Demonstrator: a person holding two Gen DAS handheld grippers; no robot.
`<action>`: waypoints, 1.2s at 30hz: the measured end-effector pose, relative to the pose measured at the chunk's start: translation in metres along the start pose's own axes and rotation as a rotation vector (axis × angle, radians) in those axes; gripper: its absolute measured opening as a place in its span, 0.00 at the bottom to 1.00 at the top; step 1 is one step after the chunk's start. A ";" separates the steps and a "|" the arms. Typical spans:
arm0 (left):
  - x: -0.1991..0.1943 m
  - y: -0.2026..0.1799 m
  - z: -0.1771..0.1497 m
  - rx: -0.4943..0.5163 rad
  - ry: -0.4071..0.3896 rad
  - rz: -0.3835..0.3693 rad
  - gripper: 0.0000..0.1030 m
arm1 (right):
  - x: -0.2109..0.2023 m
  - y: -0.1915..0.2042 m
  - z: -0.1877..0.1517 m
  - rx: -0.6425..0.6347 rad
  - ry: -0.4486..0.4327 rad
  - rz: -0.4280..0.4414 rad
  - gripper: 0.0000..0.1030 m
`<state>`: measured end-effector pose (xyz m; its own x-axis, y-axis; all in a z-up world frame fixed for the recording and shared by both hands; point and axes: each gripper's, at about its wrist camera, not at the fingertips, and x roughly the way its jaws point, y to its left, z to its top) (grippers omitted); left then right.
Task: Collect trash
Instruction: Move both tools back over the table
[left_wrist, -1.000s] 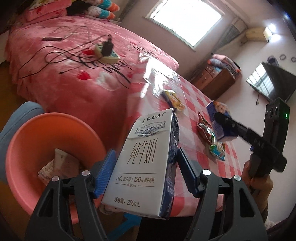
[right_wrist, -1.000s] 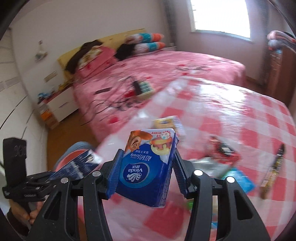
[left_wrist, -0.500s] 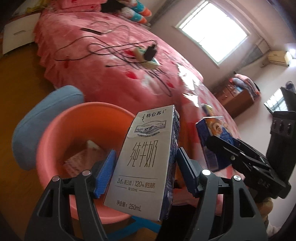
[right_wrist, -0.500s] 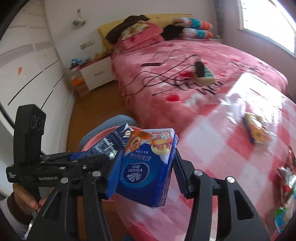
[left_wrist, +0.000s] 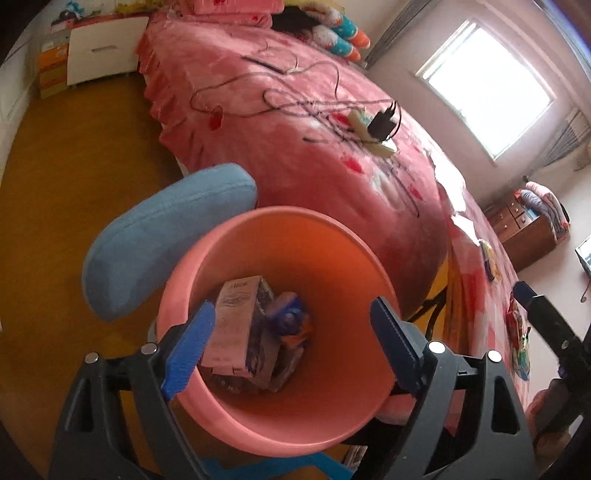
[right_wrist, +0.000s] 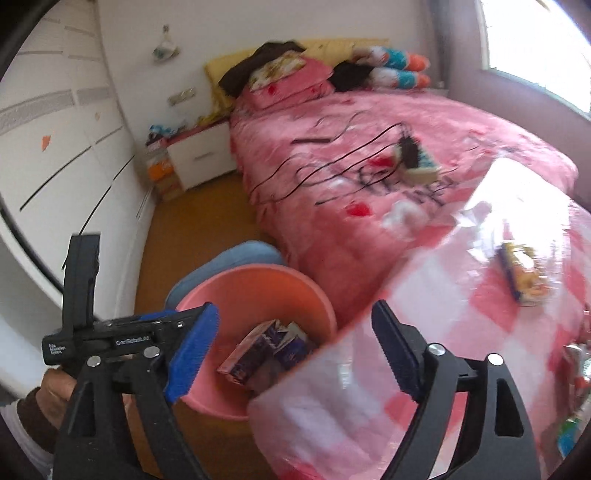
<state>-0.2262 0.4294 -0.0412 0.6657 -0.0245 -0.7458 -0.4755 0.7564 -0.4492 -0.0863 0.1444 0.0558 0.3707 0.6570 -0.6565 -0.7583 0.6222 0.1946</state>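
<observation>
1. The left gripper (left_wrist: 291, 341) hangs over the pink bin (left_wrist: 236, 417), tilted down into it. Its jaws are opening, the blue pads stand wide apart and nothing is between them.
2. The right gripper (right_wrist: 295, 347) sits at the corner of the checked table (right_wrist: 461, 354), its jaws likewise opening and bare; the bin lies at about ten o'clock from it in its own view.
3. Inside the bin, the milk carton (left_wrist: 236, 328) lies tilted on the bottom, its long axis running roughly from twelve to six o'clock in the left wrist view, and the blue tissue pack (left_wrist: 290, 321) rests just beside it at three o'clock, touching.
4. More trash sits on the table. A yellow-and-blue packet (right_wrist: 522, 275) lies at about two o'clock from the right gripper, its long axis running from eleven to five o'clock. More wrappers (right_wrist: 576, 373) show at three o'clock by the frame edge, too blurred to name.
5. My judgement: the drop looks done and the next pick turns on the table. The right gripper is nearer the yellow-and-blue packet; the left one, over the bin, is farther off.
</observation>
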 end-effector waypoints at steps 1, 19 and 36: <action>-0.003 -0.003 0.000 0.008 -0.019 0.000 0.84 | -0.008 -0.005 0.000 0.008 -0.021 -0.016 0.83; -0.031 -0.094 -0.011 0.193 -0.239 -0.095 0.84 | -0.069 -0.076 -0.035 0.165 -0.115 -0.119 0.87; -0.016 -0.190 -0.039 0.490 -0.060 0.053 0.84 | -0.112 -0.119 -0.060 0.212 -0.190 -0.194 0.90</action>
<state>-0.1693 0.2606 0.0372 0.6871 0.0491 -0.7249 -0.1929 0.9742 -0.1169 -0.0696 -0.0291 0.0627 0.6055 0.5730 -0.5524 -0.5432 0.8048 0.2393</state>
